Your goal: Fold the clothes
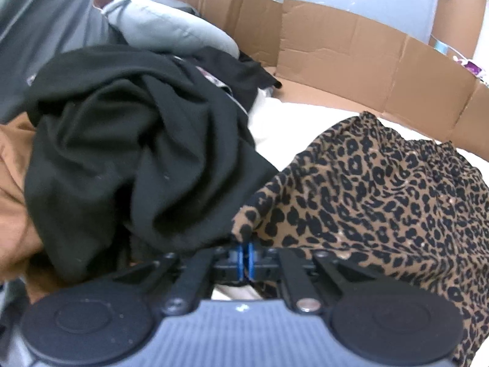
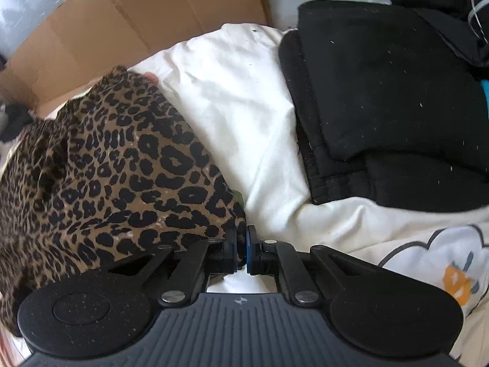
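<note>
Soft, even indoor light, no hard shadows. White bedding (image 2: 232, 98) nearly blown out. Black clothes (image 1: 128, 153) lose fold detail. Heavy fisheye bend at edges, corners dark, slight blur throughout.

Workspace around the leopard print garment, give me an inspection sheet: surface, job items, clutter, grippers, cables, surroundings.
Surface: white bedding, rumpled, with a printed cartoon patch at its right edge.
Job's things: leopard print garment spread loosely on the bedding, a corner pinched at each side.
Clutter: crumpled black garment piled to the left; folded black clothes stacked to the right; grey pillow; brown fabric.
Grippers: left gripper jaws shut on a garment corner; right gripper jaws shut on the opposite corner.
Cables: a white cord, top right in the right wrist view.
Surroundings: flattened cardboard against a pale wall.
</note>
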`<action>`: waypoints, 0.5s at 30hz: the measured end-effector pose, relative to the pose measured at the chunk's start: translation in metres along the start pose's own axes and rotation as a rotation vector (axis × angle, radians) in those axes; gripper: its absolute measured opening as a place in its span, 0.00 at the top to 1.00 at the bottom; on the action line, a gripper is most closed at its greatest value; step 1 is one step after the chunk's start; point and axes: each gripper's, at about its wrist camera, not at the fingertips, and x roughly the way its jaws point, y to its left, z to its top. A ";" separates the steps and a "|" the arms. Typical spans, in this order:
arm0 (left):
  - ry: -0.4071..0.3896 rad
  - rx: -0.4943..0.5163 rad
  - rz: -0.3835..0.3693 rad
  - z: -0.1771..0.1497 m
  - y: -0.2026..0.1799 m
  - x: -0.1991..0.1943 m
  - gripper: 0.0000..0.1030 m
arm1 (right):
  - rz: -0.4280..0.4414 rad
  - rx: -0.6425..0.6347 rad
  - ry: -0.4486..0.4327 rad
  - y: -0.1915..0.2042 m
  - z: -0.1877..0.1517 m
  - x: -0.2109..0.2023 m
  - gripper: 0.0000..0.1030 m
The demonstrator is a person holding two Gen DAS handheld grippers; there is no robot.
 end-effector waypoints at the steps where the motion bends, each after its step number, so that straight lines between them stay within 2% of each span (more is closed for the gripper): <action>1: 0.003 -0.009 0.003 0.001 0.003 0.000 0.96 | -0.011 -0.022 0.000 0.003 0.000 -0.001 0.97; 6: 0.021 -0.030 0.043 -0.002 0.006 0.003 0.95 | -0.062 -0.075 0.008 0.013 0.003 -0.002 0.96; 7: 0.030 -0.042 0.052 -0.002 0.007 0.002 0.89 | -0.072 -0.078 0.011 0.014 0.005 -0.002 0.96; 8: 0.044 -0.051 0.061 -0.002 0.008 0.001 0.85 | -0.087 -0.076 0.014 0.014 0.005 -0.003 0.93; 10: 0.056 -0.063 0.070 -0.003 0.009 -0.006 0.69 | -0.098 -0.063 0.007 0.013 0.005 -0.010 0.82; 12: 0.048 -0.071 0.057 -0.004 0.011 -0.015 0.66 | -0.098 -0.053 -0.007 0.013 0.002 -0.021 0.63; 15: 0.051 -0.094 0.027 -0.005 0.013 -0.025 0.66 | -0.075 -0.037 -0.022 0.016 -0.006 -0.035 0.62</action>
